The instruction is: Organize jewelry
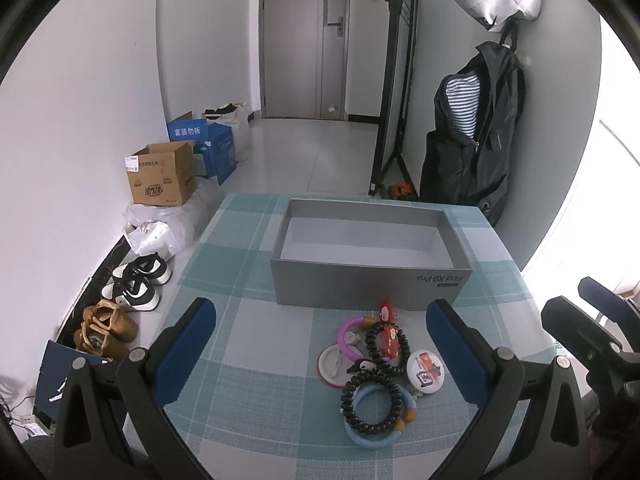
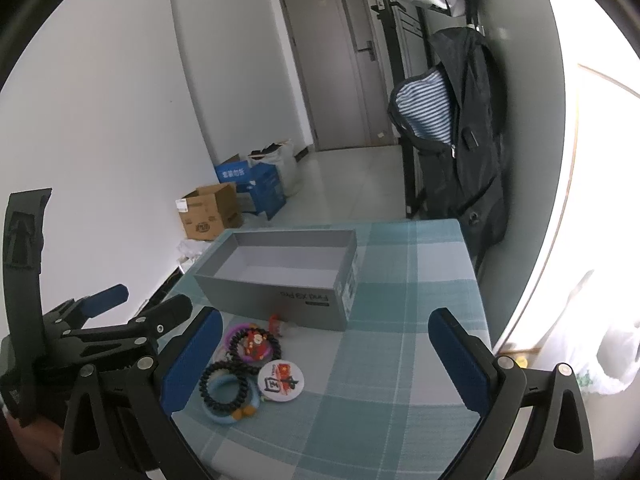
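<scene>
A pile of jewelry lies on the checked tablecloth (image 1: 256, 380) in front of an open, empty grey box (image 1: 368, 258). The pile holds a black bead bracelet (image 1: 374, 392), a light blue ring (image 1: 370, 436), a purple bangle (image 1: 347, 338), a red charm (image 1: 389, 338) and a round badge (image 1: 425, 369). My left gripper (image 1: 320, 360) is open and empty, with the pile between its fingers and nearer the right one. My right gripper (image 2: 326, 364) is open and empty; the pile (image 2: 248, 364) lies by its left finger. The box also shows in the right wrist view (image 2: 280, 280).
Shoes (image 1: 136, 284), cardboard boxes (image 1: 164, 174) and plastic bags (image 1: 168, 224) lie on the floor left of the table. A dark jacket (image 1: 472, 136) hangs on a rack behind the table. A door (image 1: 304, 40) is at the far end.
</scene>
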### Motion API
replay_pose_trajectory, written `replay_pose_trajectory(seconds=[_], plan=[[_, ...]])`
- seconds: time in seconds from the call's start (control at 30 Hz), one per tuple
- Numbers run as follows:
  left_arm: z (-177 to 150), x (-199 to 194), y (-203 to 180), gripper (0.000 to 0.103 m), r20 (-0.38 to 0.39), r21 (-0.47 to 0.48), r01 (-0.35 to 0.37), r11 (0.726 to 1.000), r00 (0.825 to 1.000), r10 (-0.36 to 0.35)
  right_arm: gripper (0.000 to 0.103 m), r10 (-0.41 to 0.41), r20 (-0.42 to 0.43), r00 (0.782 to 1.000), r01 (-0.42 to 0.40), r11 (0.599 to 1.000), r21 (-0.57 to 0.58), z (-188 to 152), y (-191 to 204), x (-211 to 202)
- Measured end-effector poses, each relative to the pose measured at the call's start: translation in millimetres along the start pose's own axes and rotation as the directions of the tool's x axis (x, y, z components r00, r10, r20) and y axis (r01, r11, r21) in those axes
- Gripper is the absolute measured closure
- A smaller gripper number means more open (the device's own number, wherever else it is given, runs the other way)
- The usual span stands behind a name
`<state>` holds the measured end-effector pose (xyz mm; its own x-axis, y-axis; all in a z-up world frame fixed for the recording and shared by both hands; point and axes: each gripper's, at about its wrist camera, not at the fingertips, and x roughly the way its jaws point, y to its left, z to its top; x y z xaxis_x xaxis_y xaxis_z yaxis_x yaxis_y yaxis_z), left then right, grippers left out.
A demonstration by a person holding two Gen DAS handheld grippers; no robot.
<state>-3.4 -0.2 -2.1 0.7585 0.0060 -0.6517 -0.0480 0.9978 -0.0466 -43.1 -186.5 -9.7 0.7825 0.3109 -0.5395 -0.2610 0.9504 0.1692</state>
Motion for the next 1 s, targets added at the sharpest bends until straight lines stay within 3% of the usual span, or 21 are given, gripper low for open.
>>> replay_pose_trajectory(seconds=[1.0], plan=[[-2.8, 2.7, -0.9, 0.001, -0.010, -0.008, -0.004, 1.000, 1.000, 0.004, 0.000, -0.006, 0.002, 1.000, 0.006, 1.000, -0.005, -3.6, -1.5, 0.9]])
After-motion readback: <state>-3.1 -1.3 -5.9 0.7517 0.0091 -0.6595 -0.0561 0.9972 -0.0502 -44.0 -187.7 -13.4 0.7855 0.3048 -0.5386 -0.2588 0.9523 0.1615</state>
